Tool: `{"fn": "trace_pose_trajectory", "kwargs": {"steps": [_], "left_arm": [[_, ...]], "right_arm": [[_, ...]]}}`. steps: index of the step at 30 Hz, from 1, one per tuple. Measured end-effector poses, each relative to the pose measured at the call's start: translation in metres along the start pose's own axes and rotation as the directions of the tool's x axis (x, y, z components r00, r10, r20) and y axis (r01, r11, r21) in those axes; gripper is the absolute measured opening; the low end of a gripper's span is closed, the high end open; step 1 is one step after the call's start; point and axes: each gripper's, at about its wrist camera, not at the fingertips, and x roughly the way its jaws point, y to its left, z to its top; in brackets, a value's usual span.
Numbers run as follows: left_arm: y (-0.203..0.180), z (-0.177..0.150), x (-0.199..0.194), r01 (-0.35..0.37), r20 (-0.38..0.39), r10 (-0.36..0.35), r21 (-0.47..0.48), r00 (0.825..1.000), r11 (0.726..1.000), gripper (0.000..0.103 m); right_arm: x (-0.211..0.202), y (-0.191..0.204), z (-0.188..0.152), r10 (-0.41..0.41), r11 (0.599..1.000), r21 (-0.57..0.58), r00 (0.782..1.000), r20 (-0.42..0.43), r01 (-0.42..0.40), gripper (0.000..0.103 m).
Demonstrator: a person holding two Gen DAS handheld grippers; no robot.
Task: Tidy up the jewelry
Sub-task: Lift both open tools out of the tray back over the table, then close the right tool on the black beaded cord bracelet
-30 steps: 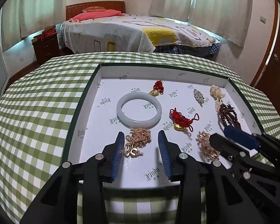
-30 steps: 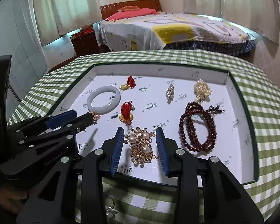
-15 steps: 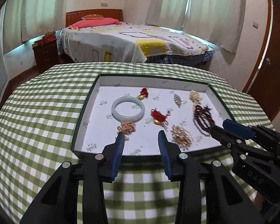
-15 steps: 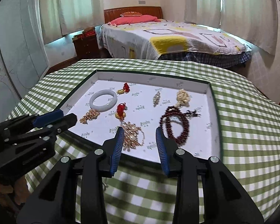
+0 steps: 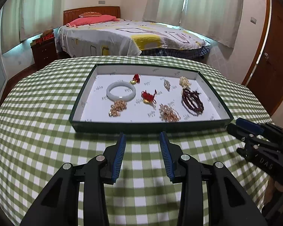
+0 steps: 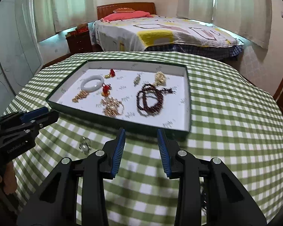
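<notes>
A green checked tablecloth (image 5: 37,131) covers the table. Behind it stands a bed (image 5: 122,35) with a pink pillow (image 5: 92,19), beside a dark wooden nightstand (image 5: 44,51).

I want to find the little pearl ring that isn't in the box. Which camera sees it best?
The right wrist view: the pearl ring lies on the checked tablecloth, outside the tray. The left wrist view doesn't show it at all.

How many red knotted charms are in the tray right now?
2: one red knotted charm near the tray's far wall, the other red knotted charm mid-tray beside the white bangle. None seems hidden.
</notes>
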Motion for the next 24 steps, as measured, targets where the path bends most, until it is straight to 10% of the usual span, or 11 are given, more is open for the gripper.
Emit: {"fn": "trace_pose_trajectory", "kwargs": {"steps": [24], "left_arm": [[-0.022, -0.029, -0.008, -0.025, -0.026, 0.027, 0.039, 0.999, 0.999, 0.038]], "right_arm": [[-0.021, -0.065, -0.057, -0.065, 0.997, 0.041, 0.996, -0.064, 0.068, 0.035]]}}
